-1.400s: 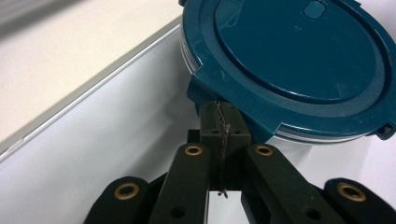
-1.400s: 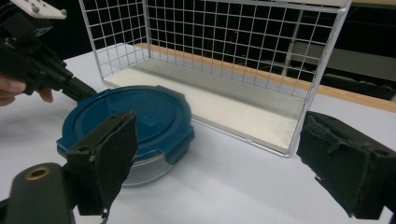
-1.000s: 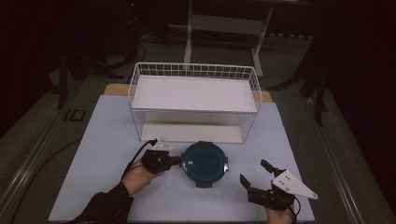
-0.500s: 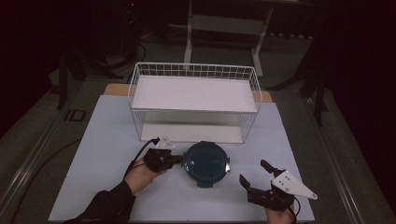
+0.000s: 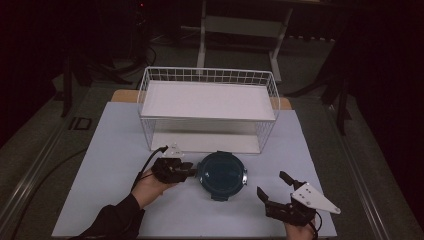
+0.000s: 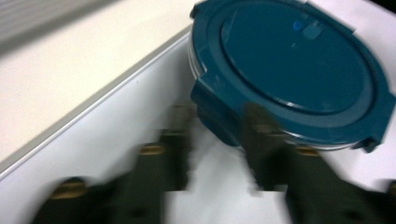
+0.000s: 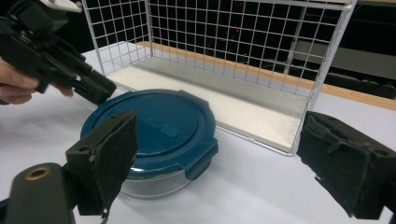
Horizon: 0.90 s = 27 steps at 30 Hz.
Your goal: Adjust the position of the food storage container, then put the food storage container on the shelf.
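A round glass container with a teal clip-on lid (image 5: 221, 174) (image 6: 289, 70) (image 7: 159, 126) sits on the white table in front of the wire rack. My left gripper (image 5: 192, 171) (image 6: 218, 119) (image 7: 100, 91) points at its left edge. Its jaws have just been opening; they stand apart, blurred, on either side of one lid clasp (image 6: 219, 116) and no longer press on it. My right gripper (image 5: 272, 184) (image 7: 219, 158) rests near the table's front right, spread wide open and holding nothing, facing the container from a short way off.
A white wire rack (image 5: 207, 95) (image 7: 233, 46) with an upper shelf stands behind the container, its lower level open to the front. The white table top (image 5: 115, 150) has bare room at the left and front. Dark floor lies beyond the table's edges.
Both hands stay where they were. The left gripper's jaws look slightly more parted at the lid's left edge. The container has not moved.
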### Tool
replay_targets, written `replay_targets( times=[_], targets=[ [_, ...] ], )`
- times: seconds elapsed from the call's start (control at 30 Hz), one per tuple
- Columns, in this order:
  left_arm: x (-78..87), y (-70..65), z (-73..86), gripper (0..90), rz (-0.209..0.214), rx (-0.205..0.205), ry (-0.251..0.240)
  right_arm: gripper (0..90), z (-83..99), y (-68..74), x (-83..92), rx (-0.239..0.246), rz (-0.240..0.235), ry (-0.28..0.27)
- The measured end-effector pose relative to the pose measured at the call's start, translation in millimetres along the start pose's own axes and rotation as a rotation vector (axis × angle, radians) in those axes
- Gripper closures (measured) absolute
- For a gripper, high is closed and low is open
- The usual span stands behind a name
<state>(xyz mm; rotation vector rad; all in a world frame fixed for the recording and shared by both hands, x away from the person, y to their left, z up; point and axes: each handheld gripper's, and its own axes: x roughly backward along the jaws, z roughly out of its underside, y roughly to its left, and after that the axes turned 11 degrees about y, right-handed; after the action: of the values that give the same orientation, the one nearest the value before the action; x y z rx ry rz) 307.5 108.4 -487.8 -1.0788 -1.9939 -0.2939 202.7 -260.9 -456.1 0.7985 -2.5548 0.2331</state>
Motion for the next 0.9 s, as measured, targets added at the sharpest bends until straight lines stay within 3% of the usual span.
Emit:
replay_targets(
  times=[0.1, 0.17, 0.27, 0.33, 0.53, 0.67, 0.9],
  targets=[
    [6.3, -0.5, -0.1, 37.3, 0.032, 0.036, -0.034, 11.9, 0.1, -0.2, -1.2, 0.009, 0.004, 0.004],
    [9.1, -0.9, -0.2, 22.5, 0.053, 0.031, -0.03, 11.9, 0.0, 0.4, -3.0, 0.021, 0.004, 0.015],
    [15.0, -2.4, 0.8, 15.5, 0.072, 0.027, -0.059, 11.8, 0.2, 0.8, -4.2, 0.023, 0.0, 0.011],
    [19.3, -3.5, -0.6, 0.9, 0.105, 0.028, -0.069, 11.7, -1.1, 2.5, -6.3, 0.038, -0.015, -0.005],
    [33.8, -10.0, -10.8, 0.9, 0.102, 0.017, -0.101, 10.7, -3.7, 4.3, -8.5, 0.053, -0.013, -0.007],
    [33.5, -4.5, -15.8, 0.9, 0.16, 0.056, -0.1, 10.8, -9.1, 6.1, -10.5, 0.045, -0.032, -0.019],
    [23.2, 4.1, -22.3, 1.1, 0.199, 0.115, -0.068, 10.8, -20.2, 8.1, -8.4, 0.062, 0.0, -0.053]
  ],
)
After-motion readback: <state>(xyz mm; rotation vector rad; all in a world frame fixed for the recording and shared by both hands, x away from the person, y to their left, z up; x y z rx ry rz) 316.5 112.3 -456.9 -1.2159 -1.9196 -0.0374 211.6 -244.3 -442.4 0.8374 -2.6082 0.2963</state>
